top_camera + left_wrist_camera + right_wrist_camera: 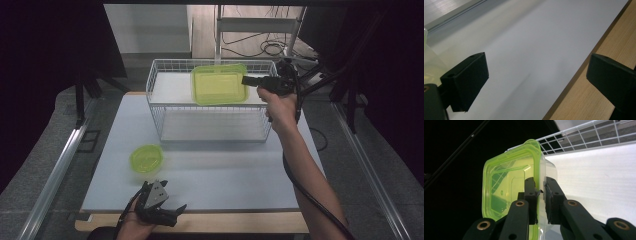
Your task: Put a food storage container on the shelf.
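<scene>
Right gripper (540,195) is clamping my light, slippery square container (509,182) by its rim; left gripper (172,212) is idling agape.

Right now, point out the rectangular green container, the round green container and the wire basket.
Rectangular green container (218,85), high view, middle of its lid.
Round green container (146,158), high view, centre of its top.
Wire basket (210,104), high view, front top rim wire.

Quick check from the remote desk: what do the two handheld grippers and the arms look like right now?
Both grippers are black. The left gripper carries a grey three-cornered plate; its jaws are blocky. The right gripper shows brass-coloured rivets and trails a black cable. Forearms are bare, no sleeves.
</scene>
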`<state>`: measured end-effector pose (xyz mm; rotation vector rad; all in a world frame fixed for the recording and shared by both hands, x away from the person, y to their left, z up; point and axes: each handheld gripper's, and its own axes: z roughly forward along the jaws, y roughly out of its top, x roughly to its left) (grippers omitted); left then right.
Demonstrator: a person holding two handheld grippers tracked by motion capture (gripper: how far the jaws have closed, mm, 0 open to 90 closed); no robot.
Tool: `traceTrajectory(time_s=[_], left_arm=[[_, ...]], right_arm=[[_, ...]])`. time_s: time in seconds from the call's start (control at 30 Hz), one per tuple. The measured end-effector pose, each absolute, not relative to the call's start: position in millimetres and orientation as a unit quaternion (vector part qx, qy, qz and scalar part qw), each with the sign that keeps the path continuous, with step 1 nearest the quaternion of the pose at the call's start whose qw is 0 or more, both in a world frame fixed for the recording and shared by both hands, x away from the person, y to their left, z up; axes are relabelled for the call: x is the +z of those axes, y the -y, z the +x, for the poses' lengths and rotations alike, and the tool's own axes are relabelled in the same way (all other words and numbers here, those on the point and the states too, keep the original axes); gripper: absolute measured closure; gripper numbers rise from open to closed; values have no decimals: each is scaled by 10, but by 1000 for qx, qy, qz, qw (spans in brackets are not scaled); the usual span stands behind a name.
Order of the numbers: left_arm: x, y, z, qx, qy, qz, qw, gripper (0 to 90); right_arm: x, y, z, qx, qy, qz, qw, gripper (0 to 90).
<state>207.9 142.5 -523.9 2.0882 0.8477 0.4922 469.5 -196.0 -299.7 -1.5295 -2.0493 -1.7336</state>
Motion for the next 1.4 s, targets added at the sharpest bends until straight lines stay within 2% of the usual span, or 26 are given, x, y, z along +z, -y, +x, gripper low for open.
traceTrajectory(time_s=[0.33,0.7,1.07,1.4], left_arm=[[-5242,-1422,2077,194,-334,829,404,41],[-5246,-1413,2076,196,-332,831,402,41],[-5250,-1411,2076,194,-330,833,400,41],[-5256,-1403,2077,193,-328,834,399,41]], right_arm=[[-3017,1838,4808,-541,668,-512,1,805],[-3037,1756,4832,-512,677,-526,-54,780],[-3026,1674,4873,-472,708,-512,-117,721],[-3066,1630,4916,-465,723,-492,-135,640]])
